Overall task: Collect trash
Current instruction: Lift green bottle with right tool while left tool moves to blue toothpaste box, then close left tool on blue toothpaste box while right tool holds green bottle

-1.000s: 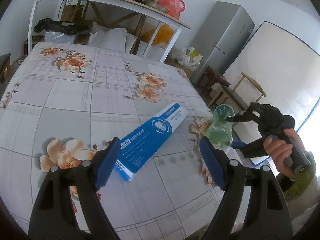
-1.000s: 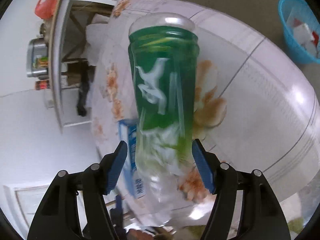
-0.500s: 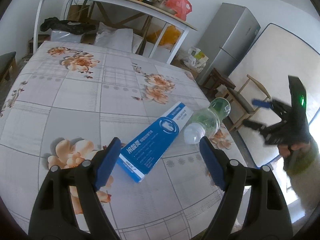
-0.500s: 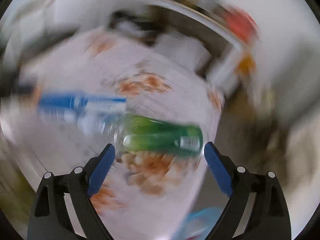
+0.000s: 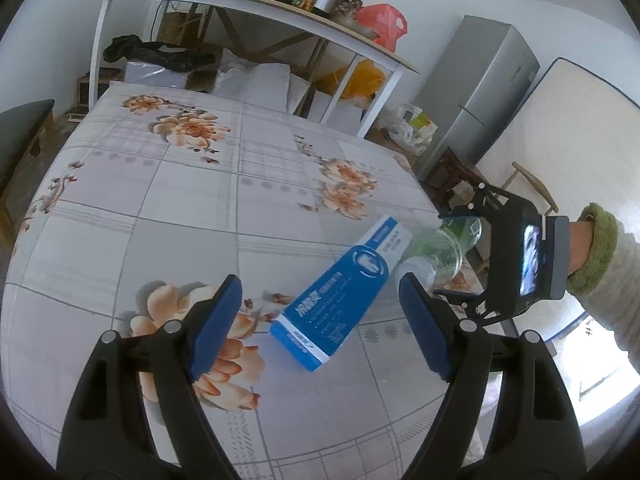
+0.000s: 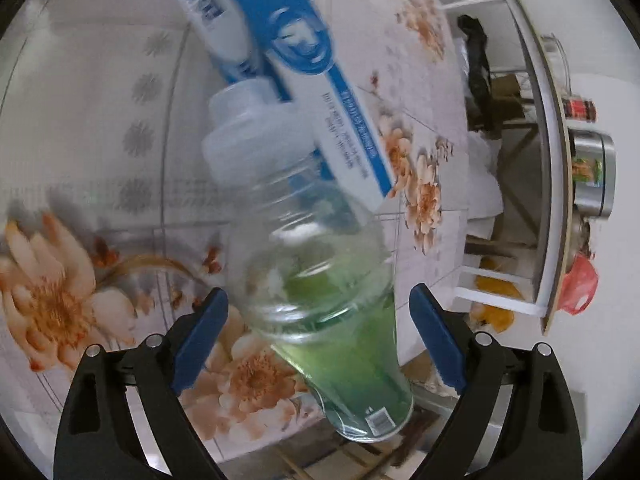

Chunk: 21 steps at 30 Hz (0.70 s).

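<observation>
On toothpaste box (image 5: 344,295), tooth logo

The box (image 5: 340,292) is a long blue and white carton with a tooth logo and printed text, lying flat on the flowered cloth at centre right of the left view, running diagonally from lower left to upper right. The bottle (image 6: 316,268) is clear plastic with a green label and white cap, on its side, cap touching the box's far end.
</observation>
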Available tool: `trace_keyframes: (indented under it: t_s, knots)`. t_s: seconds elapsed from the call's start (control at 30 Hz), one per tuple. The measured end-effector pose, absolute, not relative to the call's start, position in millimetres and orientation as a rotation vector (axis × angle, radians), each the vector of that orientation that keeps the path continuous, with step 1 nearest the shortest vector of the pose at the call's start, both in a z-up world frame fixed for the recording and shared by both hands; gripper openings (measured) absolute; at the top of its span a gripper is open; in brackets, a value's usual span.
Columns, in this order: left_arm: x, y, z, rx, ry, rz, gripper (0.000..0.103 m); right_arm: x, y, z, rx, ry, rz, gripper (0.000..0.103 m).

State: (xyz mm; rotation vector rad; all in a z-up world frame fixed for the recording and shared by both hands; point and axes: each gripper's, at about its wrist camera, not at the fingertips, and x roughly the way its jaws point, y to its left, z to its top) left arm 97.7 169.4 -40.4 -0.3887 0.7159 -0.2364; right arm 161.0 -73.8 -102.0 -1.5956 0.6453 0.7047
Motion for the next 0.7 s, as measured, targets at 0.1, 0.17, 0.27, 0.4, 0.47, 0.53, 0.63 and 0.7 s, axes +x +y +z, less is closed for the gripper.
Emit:
trace_keyframes:
  t_s: [0.1,0.17,0.27,0.4,0.47,0.53,0.63,0.7]
  knots:
    - [102,169,-45,-0.391,0.726,-0.239,0.076,170,-72,-98,-1.507,0.728,0.677,0.08]
    - [104,167,-48,-0.388,0.733,-0.245,0.076,171,-71,-95,-1.485,0.752,0.655,0.077]
    - [106,163,-51,-0.38,0.736,-0.254,0.076,168,-72,-82,-1.378,0.859,0.683,0.077]
    - [111,156,-52,-0.349,0.74,-0.265,0.076,168,-79,-75,-1.227,1.002,0.702,0.077]
    - [115,152,-54,-0.321,0.751,-0.268,0.076,167,-84,-72,-1.109,1.099,0.688,0.077]
    - [119,147,-56,-0.288,0.771,-0.273,0.076,170,-93,-68,-0.978,1.196,0.679,0.077]
    - [129,136,-62,-0.222,0.813,-0.29,0.076,167,-111,-65,-0.783,1.309,0.633,0.077]
    - [133,127,-66,-0.162,0.838,-0.291,0.068,171,-126,-63,-0.596,1.391,0.588,0.077]
